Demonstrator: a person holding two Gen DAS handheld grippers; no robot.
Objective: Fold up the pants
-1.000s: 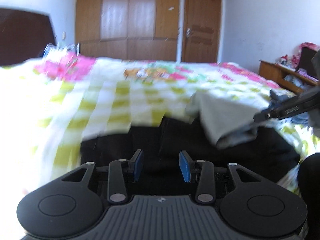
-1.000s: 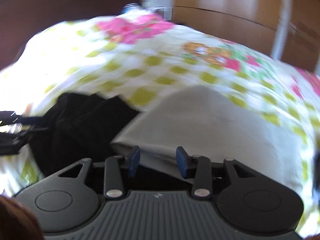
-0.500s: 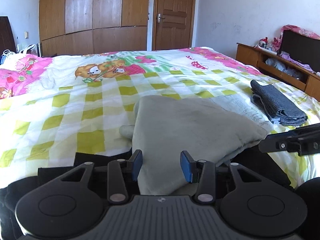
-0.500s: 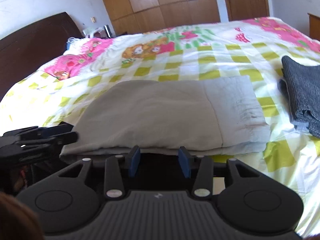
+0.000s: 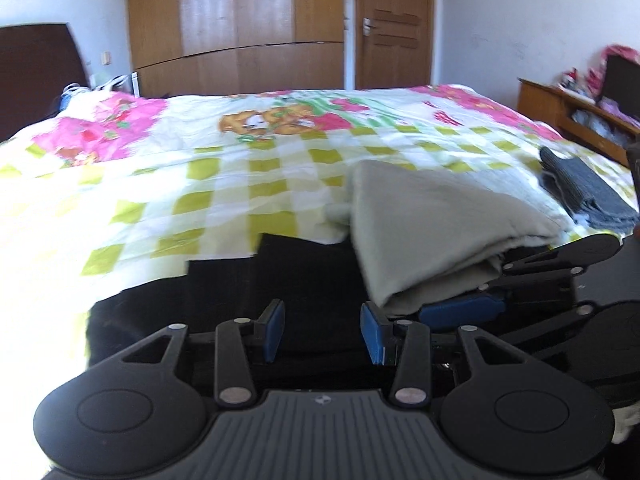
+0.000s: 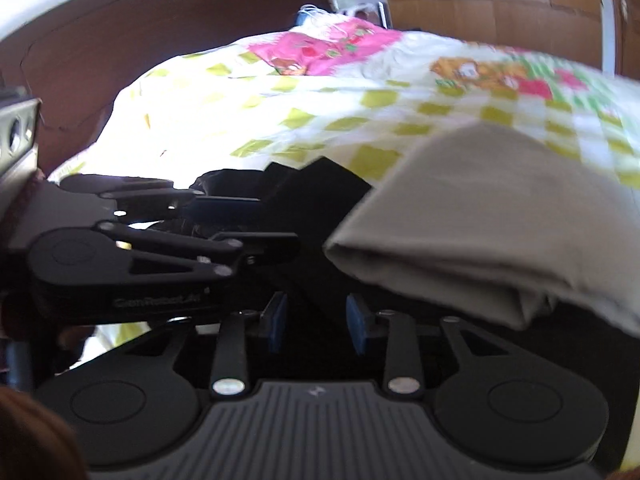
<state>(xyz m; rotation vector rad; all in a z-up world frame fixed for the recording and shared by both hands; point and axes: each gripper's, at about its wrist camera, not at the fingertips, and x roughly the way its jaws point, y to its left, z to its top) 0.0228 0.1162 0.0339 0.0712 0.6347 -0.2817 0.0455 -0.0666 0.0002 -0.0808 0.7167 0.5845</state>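
Black pants [image 5: 288, 280] lie spread on the bed's near edge, also in the right wrist view [image 6: 320, 208]. Folded beige pants [image 5: 432, 228] lie on the bed past them, partly over the black cloth, also in the right wrist view [image 6: 500, 216]. My left gripper [image 5: 322, 332] is open and empty just above the black pants. My right gripper [image 6: 314, 324] is open and empty over the black pants, close beside the left one. Each gripper shows in the other's view, the right [image 5: 560, 280] and the left [image 6: 160, 240].
The bed [image 5: 200, 176] has a yellow-check and pink floral cover. Folded grey clothes [image 5: 580, 192] lie at its right side. A wooden wardrobe [image 5: 240, 28] and door [image 5: 394, 24] stand behind. A wooden side cabinet [image 5: 568, 116] is at right, a dark headboard [image 6: 140, 48] at left.
Both grippers have drawn back and swung left, from over the folded beige pants to the black pants. The right gripper now sits closer to the left. Both stay open.
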